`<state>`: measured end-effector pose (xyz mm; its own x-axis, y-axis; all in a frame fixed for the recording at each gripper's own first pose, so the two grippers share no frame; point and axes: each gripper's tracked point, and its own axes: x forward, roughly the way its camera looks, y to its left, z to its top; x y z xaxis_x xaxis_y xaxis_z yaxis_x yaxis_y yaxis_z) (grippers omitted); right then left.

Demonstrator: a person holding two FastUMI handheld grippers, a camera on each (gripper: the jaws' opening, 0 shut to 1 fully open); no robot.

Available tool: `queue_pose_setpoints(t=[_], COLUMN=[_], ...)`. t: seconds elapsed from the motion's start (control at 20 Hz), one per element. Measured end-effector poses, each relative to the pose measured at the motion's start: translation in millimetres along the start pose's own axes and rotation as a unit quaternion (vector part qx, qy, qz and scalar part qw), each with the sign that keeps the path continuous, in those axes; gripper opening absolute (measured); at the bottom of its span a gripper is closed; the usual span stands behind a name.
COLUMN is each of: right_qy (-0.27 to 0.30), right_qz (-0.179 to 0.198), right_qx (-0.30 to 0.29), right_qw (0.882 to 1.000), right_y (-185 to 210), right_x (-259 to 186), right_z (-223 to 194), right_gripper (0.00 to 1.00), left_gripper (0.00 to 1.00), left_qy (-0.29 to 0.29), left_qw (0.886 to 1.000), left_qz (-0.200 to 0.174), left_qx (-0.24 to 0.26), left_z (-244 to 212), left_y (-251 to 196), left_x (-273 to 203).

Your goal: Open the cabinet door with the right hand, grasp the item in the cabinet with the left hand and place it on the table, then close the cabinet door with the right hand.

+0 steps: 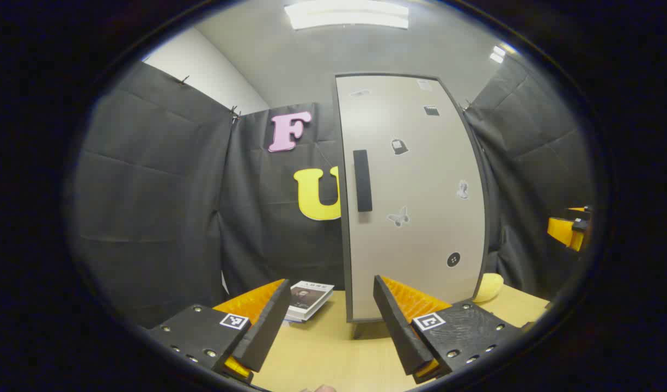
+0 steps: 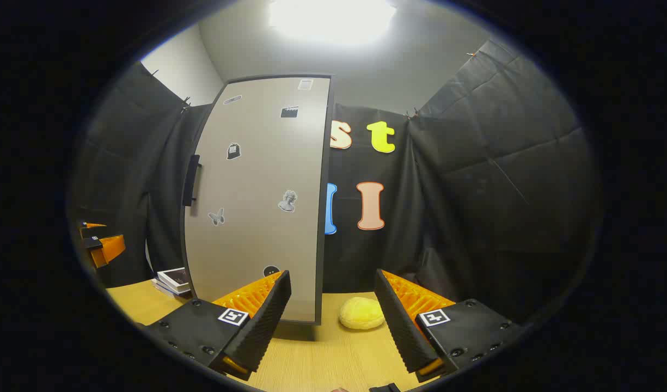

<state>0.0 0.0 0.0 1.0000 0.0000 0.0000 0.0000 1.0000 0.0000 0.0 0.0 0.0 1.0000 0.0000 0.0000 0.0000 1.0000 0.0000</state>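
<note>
Pale grey, the cabinet door [image 1: 412, 196] stood closed, its dark vertical handle [image 1: 362, 180] near the left edge and small stickers scattered over the panel. The cabinet rested on a light wooden tabletop [image 1: 333, 348]. The left gripper [image 1: 333, 326] hovered low over the tabletop facing the door, fingers spread wide and holding nothing. The right gripper [image 2: 333, 318] likewise had its fingers wide apart and empty, facing the door's right edge. A yellow plush item [image 2: 362, 313] lay on the tabletop just right of the cabinet; a stack of books [image 1: 309, 299] lay to its left.
</note>
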Motion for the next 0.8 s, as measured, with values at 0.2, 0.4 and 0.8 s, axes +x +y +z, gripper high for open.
queue_pose_setpoints(t=[0.2,0.4,0.8], right_qy=[0.001,0.008,0.003], right_qz=[-0.004,-0.008,-0.007], right_qx=[0.008,0.013,0.013], right_qw=[1.0,1.0,1.0], right_y=[-3,-9,-23], right_x=[0,3,5], right_z=[-2,-7,-3], right_gripper=[0.98,0.98,0.98], left_gripper=[0.91,0.94,0.94], left_qy=[0.0,0.001,-0.009], left_qw=[1.0,1.0,1.0], left_qz=[0.005,0.011,0.02], left_qx=[0.002,0.0,0.0], left_z=[-1,-3,6], left_y=[1,2,-4], left_x=[0,0,-1])
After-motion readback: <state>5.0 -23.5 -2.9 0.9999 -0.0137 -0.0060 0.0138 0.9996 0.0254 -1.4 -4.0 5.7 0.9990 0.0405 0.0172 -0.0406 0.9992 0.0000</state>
